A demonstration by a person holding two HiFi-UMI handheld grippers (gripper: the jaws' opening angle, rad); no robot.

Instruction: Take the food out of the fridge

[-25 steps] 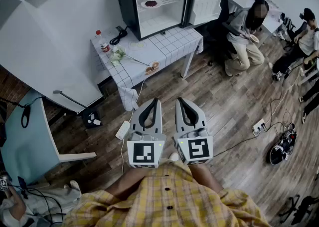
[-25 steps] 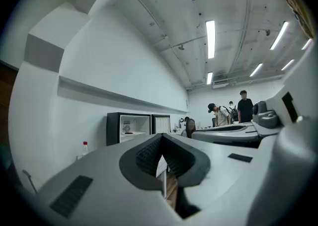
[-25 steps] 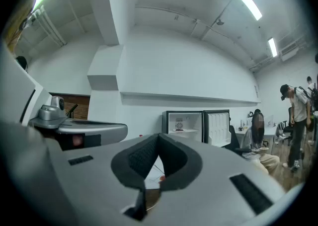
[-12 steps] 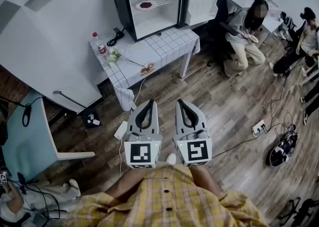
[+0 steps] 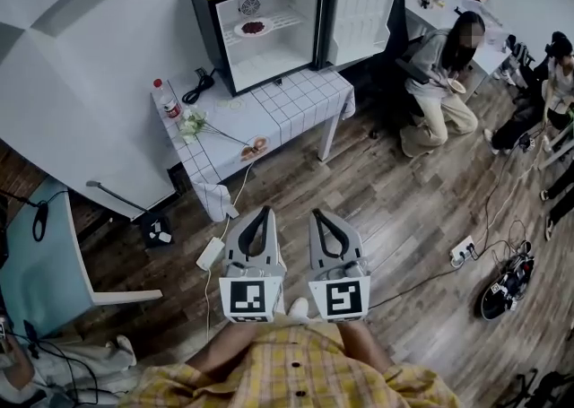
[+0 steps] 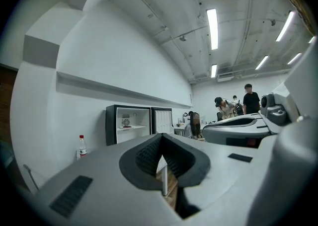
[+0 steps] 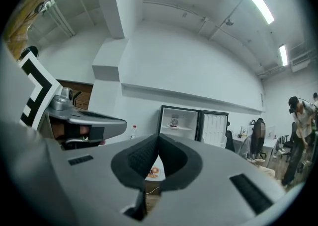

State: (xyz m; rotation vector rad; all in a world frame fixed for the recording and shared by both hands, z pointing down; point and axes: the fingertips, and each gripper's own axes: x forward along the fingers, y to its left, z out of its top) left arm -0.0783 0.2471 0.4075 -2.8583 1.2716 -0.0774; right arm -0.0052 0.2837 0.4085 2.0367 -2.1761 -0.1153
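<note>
A small black fridge (image 5: 260, 21) stands on a white tiled table (image 5: 296, 97) with its door (image 5: 359, 7) swung open to the right. On its upper shelf lies a plate of dark red food (image 5: 254, 28), also seen small in the left gripper view as the plate (image 6: 125, 126) and in the right gripper view as the plate (image 7: 172, 126). My left gripper (image 5: 260, 215) and right gripper (image 5: 320, 215) are side by side over the wooden floor, well short of the table. Both point level toward the fridge, jaws shut, nothing between them.
On the table lie a red-capped bottle (image 5: 165, 98), white flowers (image 5: 191, 122), a donut-like item (image 5: 256, 144) and a black cable (image 5: 202, 85). A power strip (image 5: 209, 254) lies on the floor. Seated people (image 5: 439, 74) are at the right; a light blue chair (image 5: 45, 263) at the left.
Both grippers and the head camera have shifted; the fridge and table sit lower and further left in the head view. Both grippers stay shut and empty.
</note>
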